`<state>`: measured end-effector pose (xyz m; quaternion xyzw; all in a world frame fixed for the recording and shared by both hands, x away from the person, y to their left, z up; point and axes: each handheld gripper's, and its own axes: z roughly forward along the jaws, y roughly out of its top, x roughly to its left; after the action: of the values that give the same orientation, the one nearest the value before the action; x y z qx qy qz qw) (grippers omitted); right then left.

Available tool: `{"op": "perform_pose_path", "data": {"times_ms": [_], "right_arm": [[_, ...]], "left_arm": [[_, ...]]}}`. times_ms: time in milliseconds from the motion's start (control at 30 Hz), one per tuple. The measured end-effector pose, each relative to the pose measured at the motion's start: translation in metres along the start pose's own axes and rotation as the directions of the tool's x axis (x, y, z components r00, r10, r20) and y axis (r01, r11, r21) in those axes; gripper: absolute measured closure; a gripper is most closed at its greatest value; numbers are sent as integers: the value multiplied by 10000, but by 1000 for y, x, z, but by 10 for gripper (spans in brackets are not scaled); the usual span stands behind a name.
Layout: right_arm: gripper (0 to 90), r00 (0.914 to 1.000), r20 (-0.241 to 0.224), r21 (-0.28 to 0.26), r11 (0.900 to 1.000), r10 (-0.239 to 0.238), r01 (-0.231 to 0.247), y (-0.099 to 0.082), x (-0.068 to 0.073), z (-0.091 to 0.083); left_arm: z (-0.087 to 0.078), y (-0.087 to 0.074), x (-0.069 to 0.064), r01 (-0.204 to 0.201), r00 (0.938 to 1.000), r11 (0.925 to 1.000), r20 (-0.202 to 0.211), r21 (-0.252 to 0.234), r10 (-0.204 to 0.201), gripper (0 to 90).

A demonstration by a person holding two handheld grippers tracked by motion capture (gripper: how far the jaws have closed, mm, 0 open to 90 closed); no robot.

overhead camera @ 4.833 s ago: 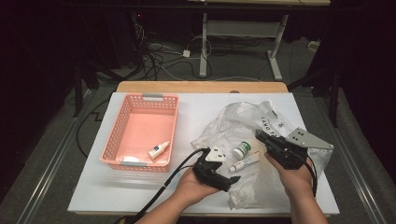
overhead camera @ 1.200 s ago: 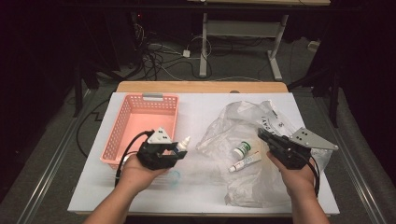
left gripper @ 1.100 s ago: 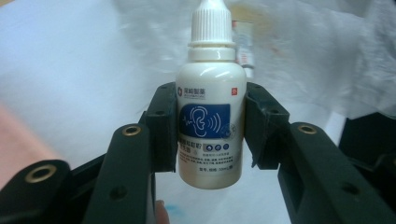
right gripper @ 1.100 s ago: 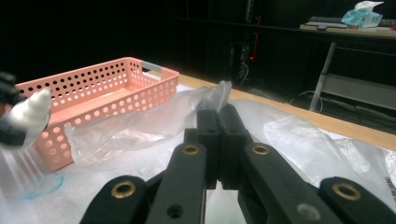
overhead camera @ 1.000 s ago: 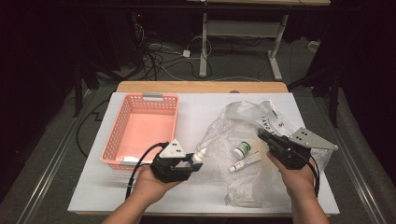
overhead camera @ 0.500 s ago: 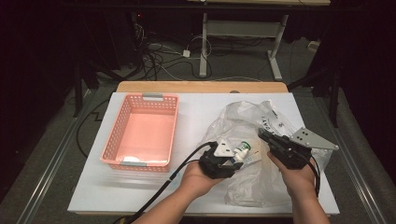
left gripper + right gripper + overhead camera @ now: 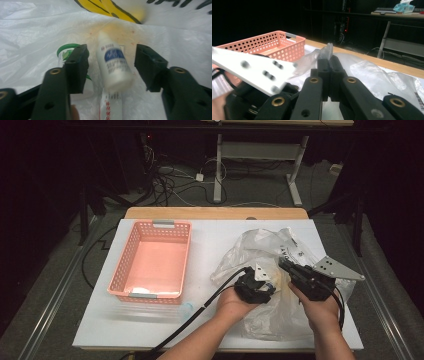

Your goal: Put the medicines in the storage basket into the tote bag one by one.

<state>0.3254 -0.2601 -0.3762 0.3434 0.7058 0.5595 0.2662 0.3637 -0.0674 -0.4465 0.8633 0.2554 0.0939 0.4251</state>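
Note:
My left gripper (image 7: 266,286) reaches into the mouth of a clear plastic bag (image 7: 270,245) right of the table's middle. Its jaws have just been opening and stand apart. A small white bottle with a blue label (image 7: 113,62) lies between them on the bag's film, with a gap on each side. In the left gripper view, the left gripper (image 7: 112,51) has a green-capped item (image 7: 65,48) beside its left jaw. A tube with red print (image 7: 111,106) lies under the bottle. My right gripper (image 7: 328,60) is shut on the bag's edge (image 7: 326,50), holding it up; the right gripper (image 7: 288,266) is just right of the left one.
A pink perforated basket (image 7: 150,265) stands on the white table (image 7: 210,235) to the left, with a small white item (image 7: 142,291) at its near end. Beyond the table's wooden far edge (image 7: 215,213) lie cables and desk legs in the dark.
My left gripper has travelled right, from beside the basket into the bag's mouth, carrying the small bottle. Its jaws have opened and the bottle lies loose. The right gripper has stayed put.

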Motion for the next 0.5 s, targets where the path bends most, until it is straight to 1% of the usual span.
{"op": "perform_pose_path", "data": {"times_ms": [33,100,167,233,333,400,467,500], "right_arm": [[900,10000,1,-5,10000,4,-4,0,0,0],[900,10000,3,14,10000,47,-47,0,-1,1],[900,10000,15,31,10000,90,-90,0,0,2],[900,10000,34,22,10000,86,-86,0,0,3],[900,9999,100,49,10000,71,-71,1,1,3],[900,9999,132,71,9999,108,-109,1,2,3],[900,9999,123,62,10000,9,-9,1,3,4],[900,9999,131,89,10000,30,-31,1,4,4]], "left_arm": [[-6,-2,0,-28,10000,9999,-39,-136,27,403],[-18,-6,1,18,10000,9996,96,-284,-16,399],[-31,-13,2,-26,9999,9994,98,-342,29,377],[-46,-24,3,-101,9998,9987,171,-499,109,363],[-66,-46,5,-221,9997,9984,94,-521,226,352],[-75,-61,6,-253,9997,9991,-62,-328,251,308],[-77,-74,7,-191,9997,9997,-158,140,193,260],[-77,-80,7,-155,9998,9991,-137,393,161,225]]}}
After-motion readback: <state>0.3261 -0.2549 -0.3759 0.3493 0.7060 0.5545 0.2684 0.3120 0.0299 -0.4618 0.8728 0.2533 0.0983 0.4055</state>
